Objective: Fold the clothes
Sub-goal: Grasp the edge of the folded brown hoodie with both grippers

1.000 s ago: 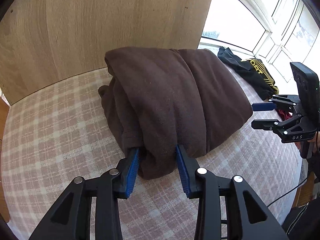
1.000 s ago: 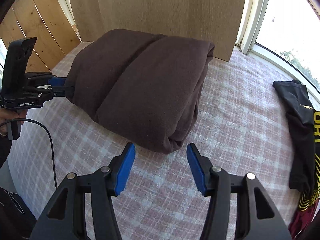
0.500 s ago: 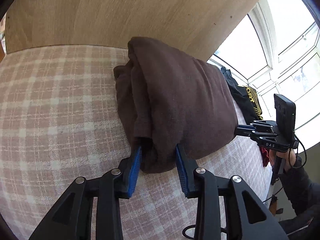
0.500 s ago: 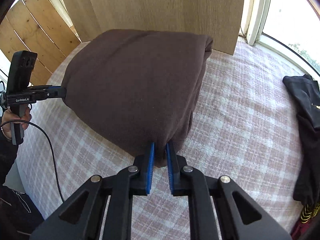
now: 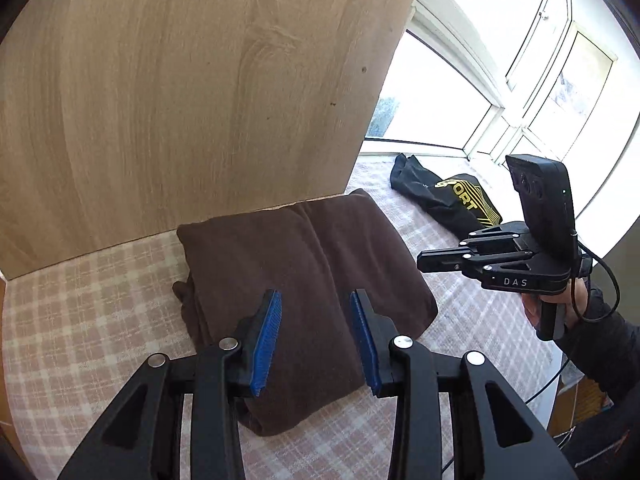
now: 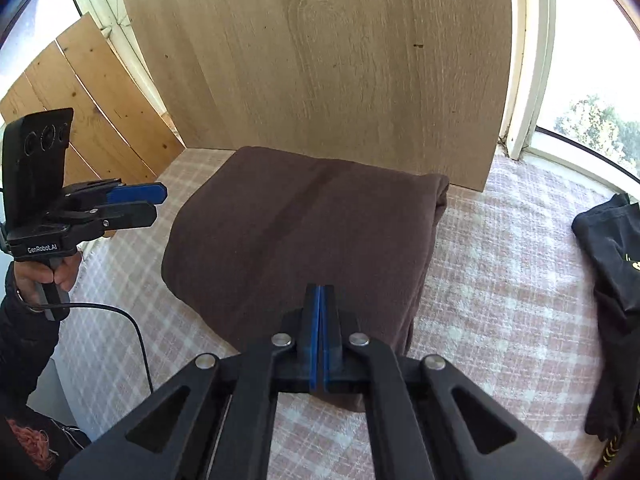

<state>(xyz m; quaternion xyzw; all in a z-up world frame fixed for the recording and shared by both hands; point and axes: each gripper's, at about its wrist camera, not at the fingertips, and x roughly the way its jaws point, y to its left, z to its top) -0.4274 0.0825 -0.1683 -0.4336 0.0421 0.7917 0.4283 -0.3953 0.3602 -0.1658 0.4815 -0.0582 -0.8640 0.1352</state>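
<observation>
A brown garment [image 5: 304, 248] [image 6: 304, 220] lies folded into a thick rectangle on the checked cloth, its far edge against the wooden board. My left gripper [image 5: 316, 294] hovers open over the garment's near left part, with nothing between its blue pads [image 5: 266, 340]. In the right wrist view the left gripper [image 6: 159, 203] is held in the air beside the garment's left edge. My right gripper [image 6: 320, 288] is shut, pads pressed together with no fabric between them, above the garment's near edge. In the left wrist view the right gripper [image 5: 422, 261] is raised off the garment's right side.
A black garment with yellow print [image 5: 448, 196] [image 6: 612, 248] lies crumpled at the right near the window. An upright wooden board [image 5: 200, 80] [image 6: 320, 60] backs the pink checked cloth [image 5: 80, 320] [image 6: 500, 280]. A cable [image 6: 136, 328] hangs from the left gripper.
Both grippers have let go of the brown garment and drawn back above it. The garment now lies flat on the cloth. The left gripper's fingers stand wider apart; the right stays shut, now on nothing.
</observation>
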